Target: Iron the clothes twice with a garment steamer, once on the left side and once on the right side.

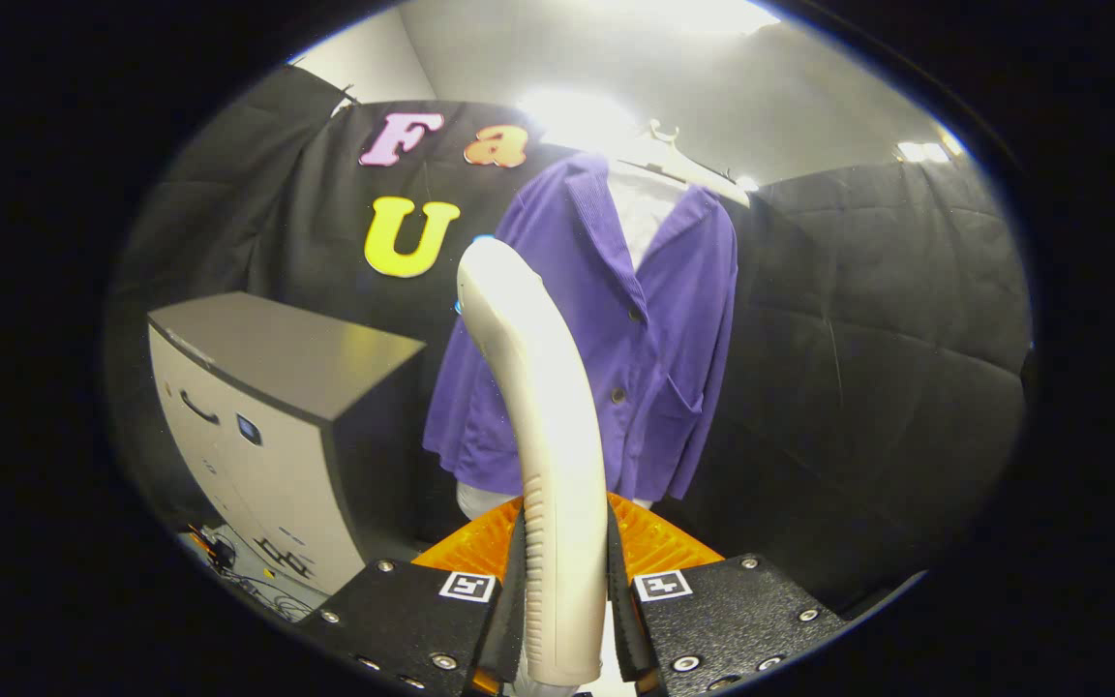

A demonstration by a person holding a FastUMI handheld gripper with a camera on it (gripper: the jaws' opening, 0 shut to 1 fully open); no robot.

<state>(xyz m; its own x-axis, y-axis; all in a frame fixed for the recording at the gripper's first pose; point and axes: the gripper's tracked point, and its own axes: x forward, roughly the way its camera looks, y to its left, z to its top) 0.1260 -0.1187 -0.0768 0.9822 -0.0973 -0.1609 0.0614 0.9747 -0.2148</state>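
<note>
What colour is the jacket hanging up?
Purple corduroy jacket, clearest in the gripper view.

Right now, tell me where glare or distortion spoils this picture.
Gripper view: ceiling lights blow out above the purple jacket, washing out its hanger; fisheye bends the grey cabinet and wall; the white steamer handle, clamped between the gripper fingers, shows soft sheen yet stays sharp.

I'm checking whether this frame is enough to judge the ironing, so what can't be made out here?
- Steamer head: the garment steamer, clamped in the hand-held gripper, curves away, so its face and any contact with the purple jacket can't be told.
- Jacket's middle: hidden behind the steamer.
- Hanger: washed out by lamp glare.
- Cabinet base: cut off by the gripper body.
</note>
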